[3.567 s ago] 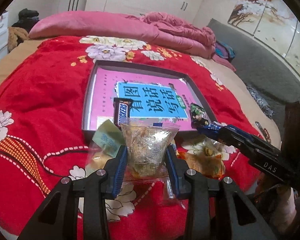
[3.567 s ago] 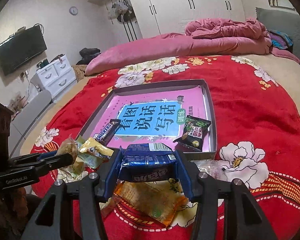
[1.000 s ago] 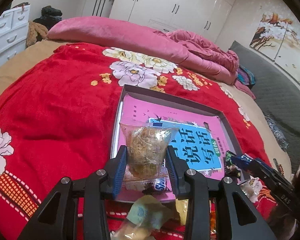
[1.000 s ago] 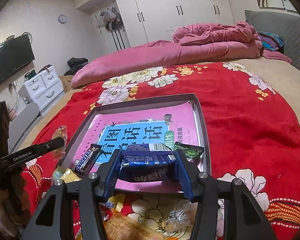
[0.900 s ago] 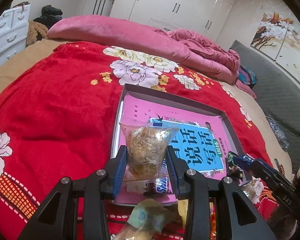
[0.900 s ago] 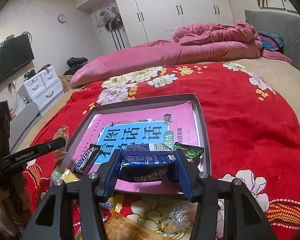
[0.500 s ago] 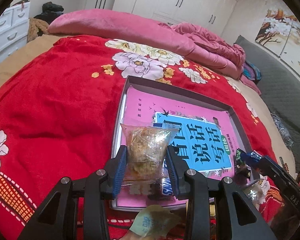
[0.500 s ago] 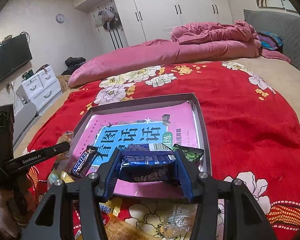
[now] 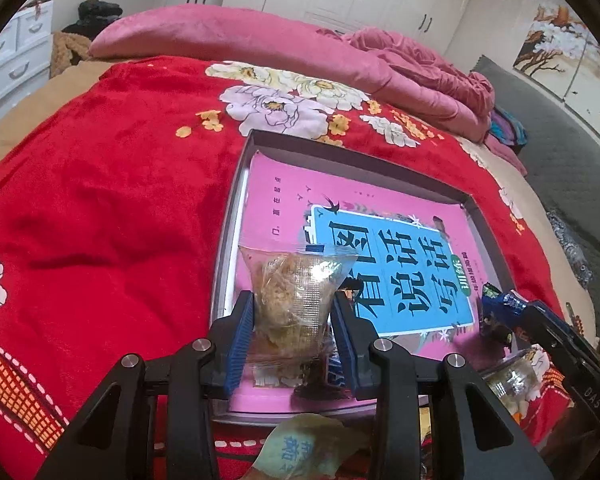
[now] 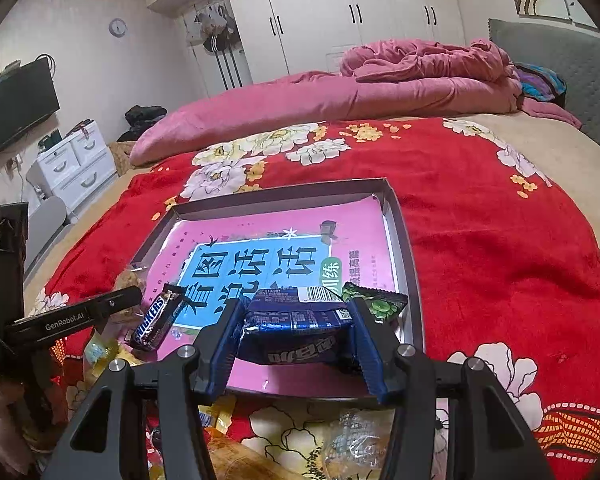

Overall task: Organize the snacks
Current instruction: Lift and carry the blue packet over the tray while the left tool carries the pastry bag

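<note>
My left gripper (image 9: pixel 294 324) is shut on a clear packet of pale crumbly snack (image 9: pixel 296 292), held over the near left corner of a shallow grey tray (image 9: pixel 236 200) lined with a pink and blue book cover. My right gripper (image 10: pixel 296 332) is shut on a blue foil snack pack (image 10: pixel 296 330) above the tray's near edge (image 10: pixel 414 300). Inside the tray lie a Snickers bar (image 10: pixel 156 318) at the near left and a green-and-black packet (image 10: pixel 376 304) at the near right. The left gripper (image 10: pixel 80 316) shows at the left of the right wrist view.
The tray sits on a red floral blanket (image 9: pixel 100 208) over a bed. Loose wrapped snacks lie in front of the tray: a pale green packet (image 9: pixel 304 452), a clear one (image 10: pixel 356 436), yellow ones (image 10: pixel 100 350). Pink bedding (image 10: pixel 340 92) lies at the far end.
The left gripper with its clear packet has come forward and lower over the tray's near left corner. The right gripper and its blue pack have stayed put.
</note>
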Motion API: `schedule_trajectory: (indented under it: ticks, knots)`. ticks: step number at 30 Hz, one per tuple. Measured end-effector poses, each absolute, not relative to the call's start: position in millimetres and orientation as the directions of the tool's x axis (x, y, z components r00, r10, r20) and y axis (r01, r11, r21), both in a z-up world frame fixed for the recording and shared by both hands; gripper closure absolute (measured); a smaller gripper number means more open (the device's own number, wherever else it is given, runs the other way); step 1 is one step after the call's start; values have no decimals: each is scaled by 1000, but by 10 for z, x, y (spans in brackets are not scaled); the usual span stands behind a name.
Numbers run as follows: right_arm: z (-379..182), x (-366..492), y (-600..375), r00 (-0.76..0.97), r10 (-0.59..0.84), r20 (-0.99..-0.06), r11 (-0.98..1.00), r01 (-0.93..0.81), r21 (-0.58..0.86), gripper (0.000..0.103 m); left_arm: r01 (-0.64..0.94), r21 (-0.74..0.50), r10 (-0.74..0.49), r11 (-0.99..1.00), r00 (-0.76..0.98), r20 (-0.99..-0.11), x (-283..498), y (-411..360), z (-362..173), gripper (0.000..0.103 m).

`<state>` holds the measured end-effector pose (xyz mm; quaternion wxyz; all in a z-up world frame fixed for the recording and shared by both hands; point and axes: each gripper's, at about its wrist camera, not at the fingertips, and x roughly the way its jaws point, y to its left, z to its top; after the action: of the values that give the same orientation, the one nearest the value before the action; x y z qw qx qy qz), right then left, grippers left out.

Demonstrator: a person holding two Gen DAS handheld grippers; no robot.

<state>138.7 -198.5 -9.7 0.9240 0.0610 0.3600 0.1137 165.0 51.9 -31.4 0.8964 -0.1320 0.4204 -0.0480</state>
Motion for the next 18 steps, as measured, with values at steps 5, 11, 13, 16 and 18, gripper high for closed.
schedule_trajectory:
  ticks: [5,11,13,16,18]
  knots:
    - [-119,1393,-1964,711,250,-657,968,-170,185,49,-29,-281,-199,959,635,-746,1656,509,-341,63]
    - [-153,1401,-1910,701,249,-668,968,-182,171,49,-38,-294,-208,955,621,-756,1673,521,-382,63]
    - [-164,1404,-1895,698,251,-671,968,-185,169,49,-32,-292,-211,956,617,-758,1684,520,-407,63]
    - [-176,1408,-1869,694,252,-674,967,-194,163,49,-22,-295,-221,955,609,-762,1700,494,-431,63]
    - [-184,1411,-1853,692,253,-676,967,-200,157,49,-14,-296,-227,955,606,-762,1702,474,-428,63]
